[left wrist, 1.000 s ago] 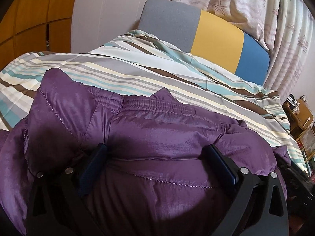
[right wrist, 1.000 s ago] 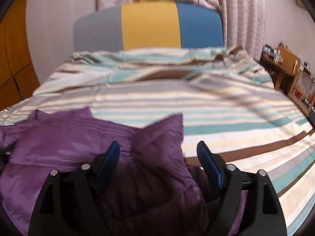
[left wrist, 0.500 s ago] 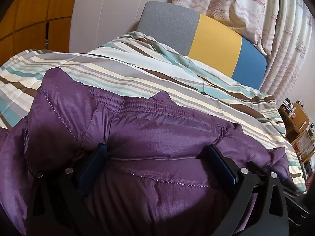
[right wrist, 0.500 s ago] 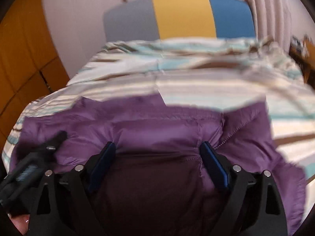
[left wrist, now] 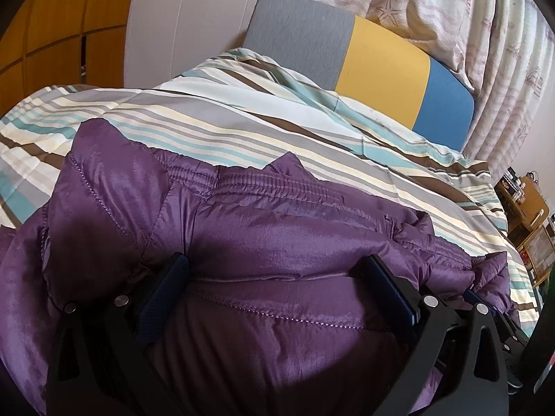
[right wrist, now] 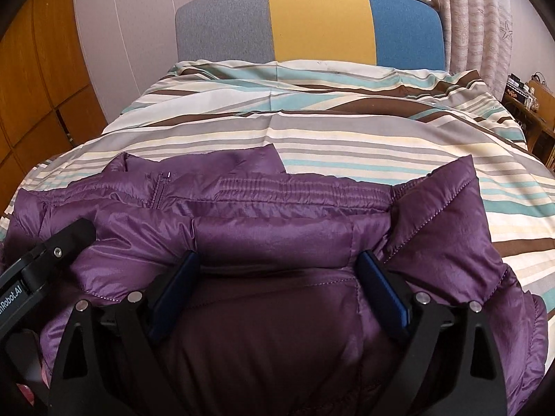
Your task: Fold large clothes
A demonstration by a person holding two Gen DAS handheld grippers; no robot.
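A purple quilted puffer jacket (left wrist: pixel 277 228) lies on the striped bed, folded into a bulky bundle with its elastic hem band (left wrist: pixel 277 183) on top. It also shows in the right wrist view (right wrist: pixel 277 215), with a zip pocket at its left. My left gripper (left wrist: pixel 275 263) is open, its fingers pressed onto the jacket's padding, which bulges between them. My right gripper (right wrist: pixel 279 260) is open too, resting on the same bundle. The left gripper's body (right wrist: pixel 45 260) shows at the left of the right wrist view.
The striped duvet (right wrist: pixel 347 128) covers the bed beyond the jacket. A grey, yellow and blue headboard (right wrist: pixel 312 24) stands at the far end. Curtains (left wrist: pixel 451 17) hang behind it. Wooden wardrobe panels (left wrist: pixel 59 24) are at the left, and a cluttered wooden shelf (left wrist: pixel 527 208) at the right.
My right gripper has swung left from the jacket's right edge onto the middle of the bundle, close beside the left gripper. The jacket's right flap now lies folded over. The left gripper has barely moved.
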